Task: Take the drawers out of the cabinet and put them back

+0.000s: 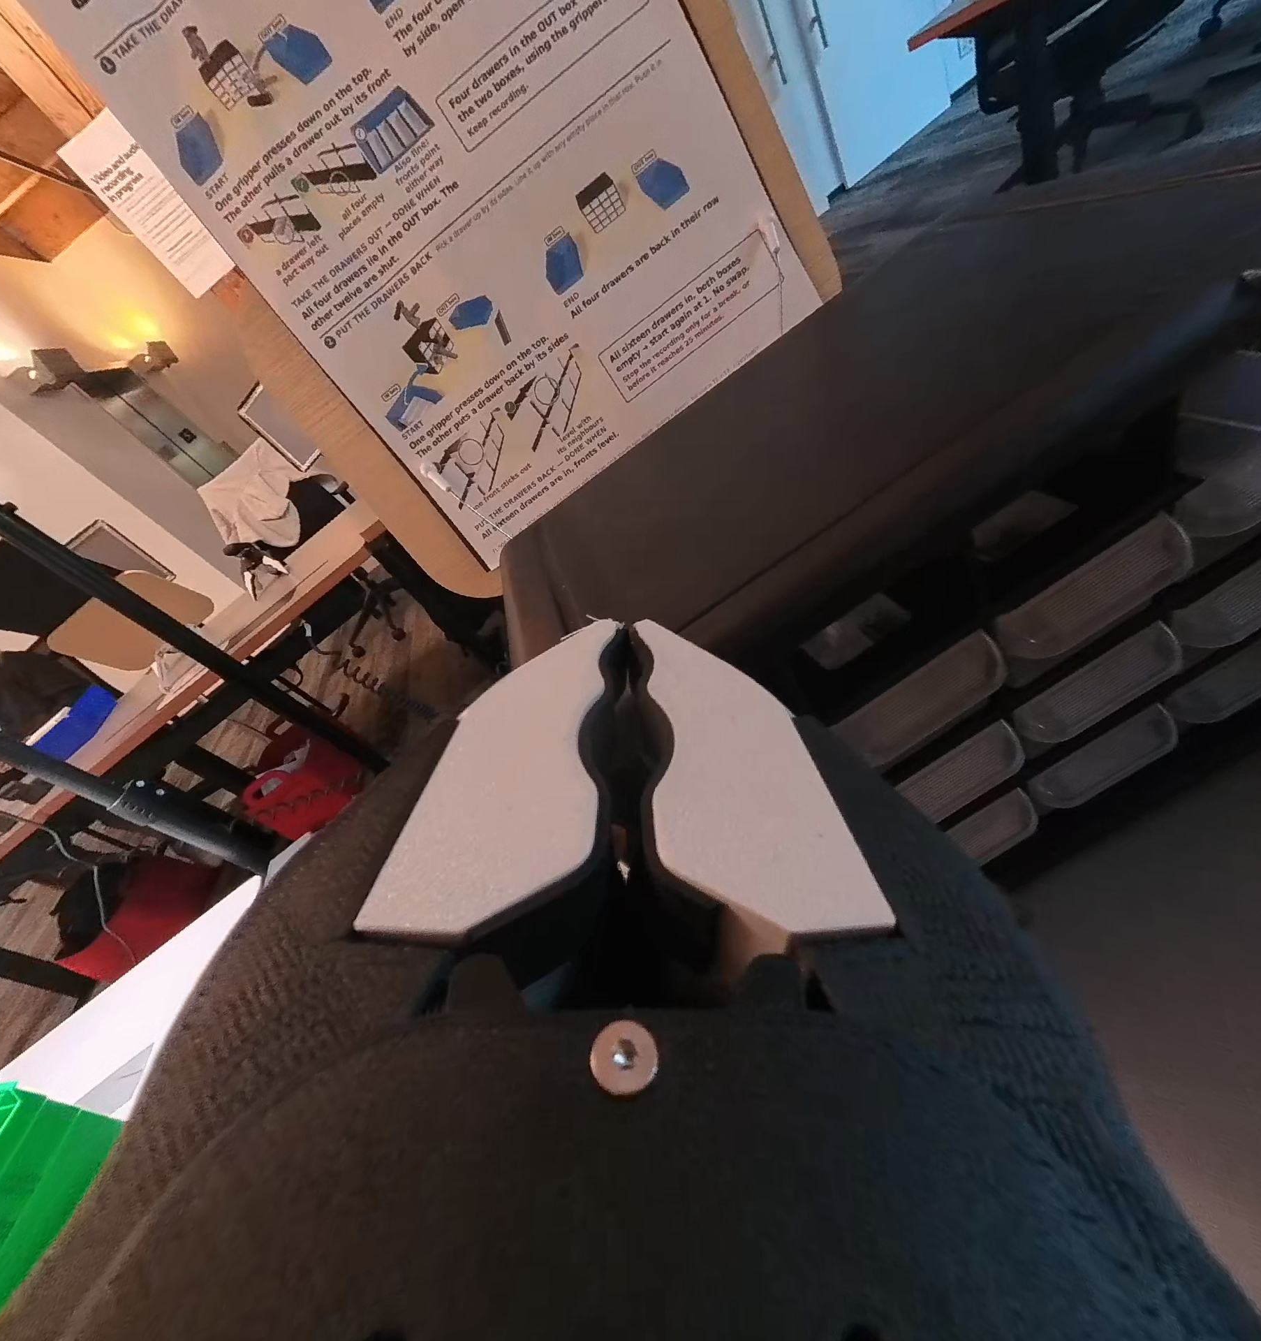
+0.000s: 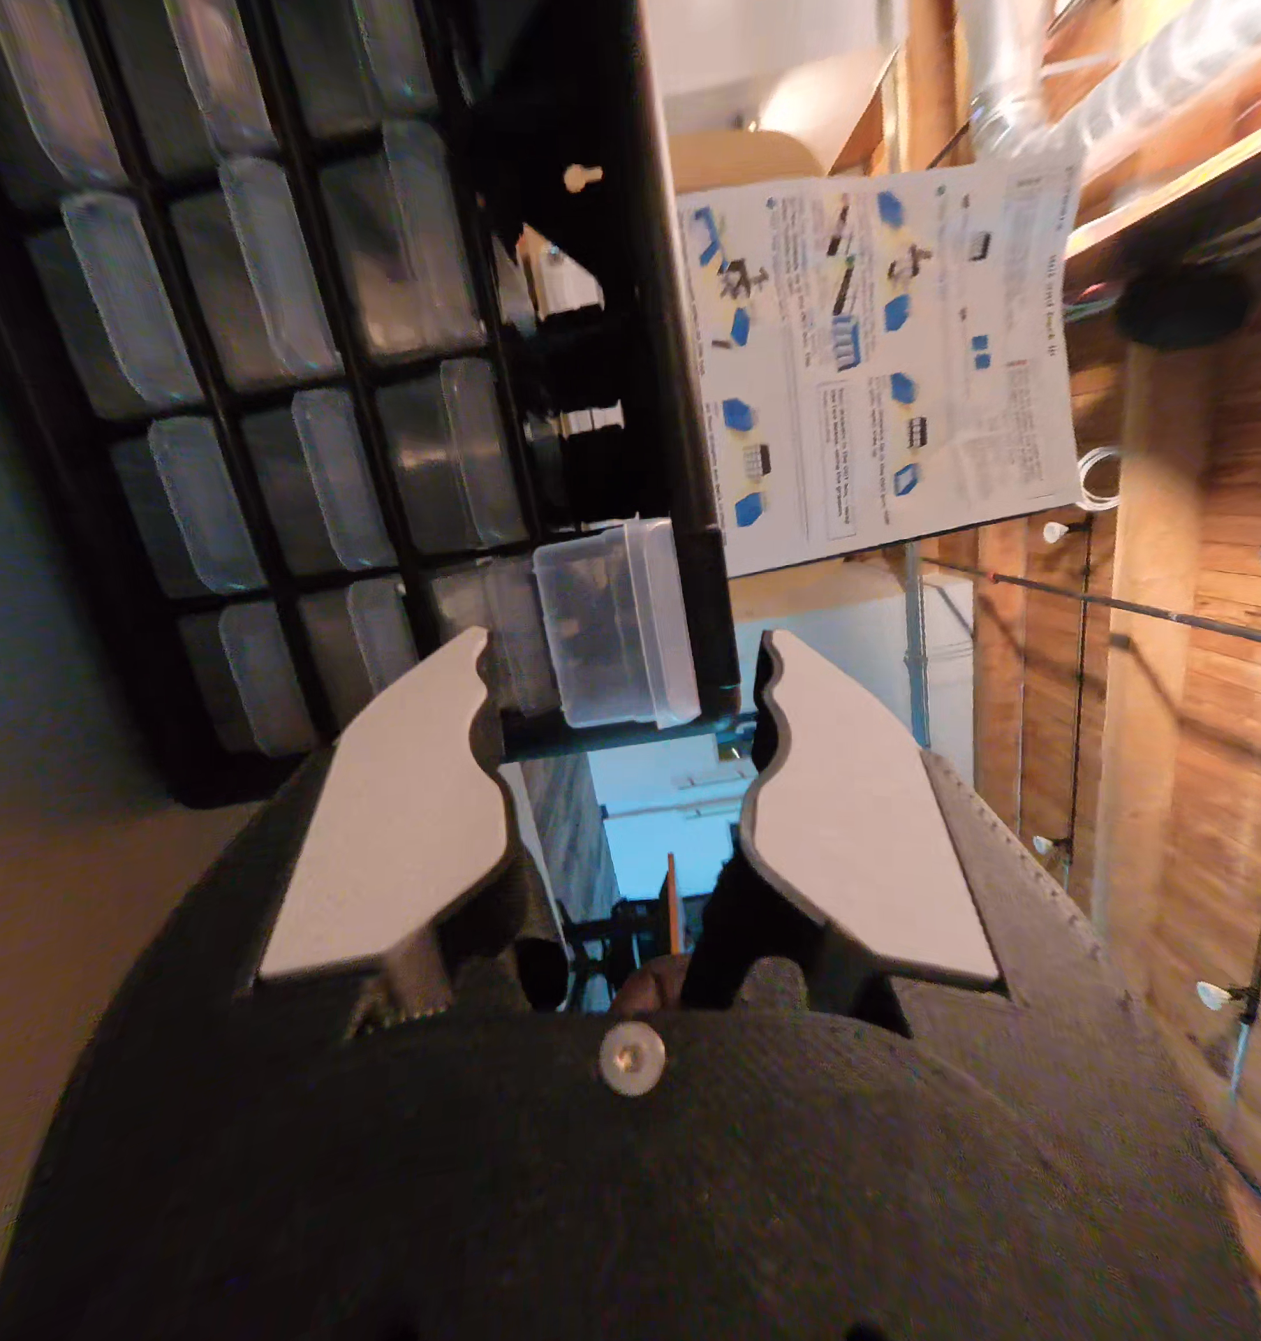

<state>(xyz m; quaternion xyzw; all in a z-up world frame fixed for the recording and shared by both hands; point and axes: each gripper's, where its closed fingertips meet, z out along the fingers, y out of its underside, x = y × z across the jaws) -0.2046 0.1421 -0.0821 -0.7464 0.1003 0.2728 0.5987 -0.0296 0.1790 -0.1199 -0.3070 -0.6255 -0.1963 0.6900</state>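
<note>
The left gripper (image 1: 622, 633) has its fingers closed together with nothing between them, their tips at the top corner of the black cabinet (image 1: 867, 435). The cabinet stands on the desk (image 1: 1157, 979), its front filled with clear drawers (image 1: 1092, 580). An instruction poster (image 1: 468, 254) stands behind it. The right gripper (image 2: 624, 649) has its fingers spread apart and empty, just in front of one clear drawer (image 2: 613, 631) that juts out of the cabinet's (image 2: 598, 326) top row beside an emptied slot.
</note>
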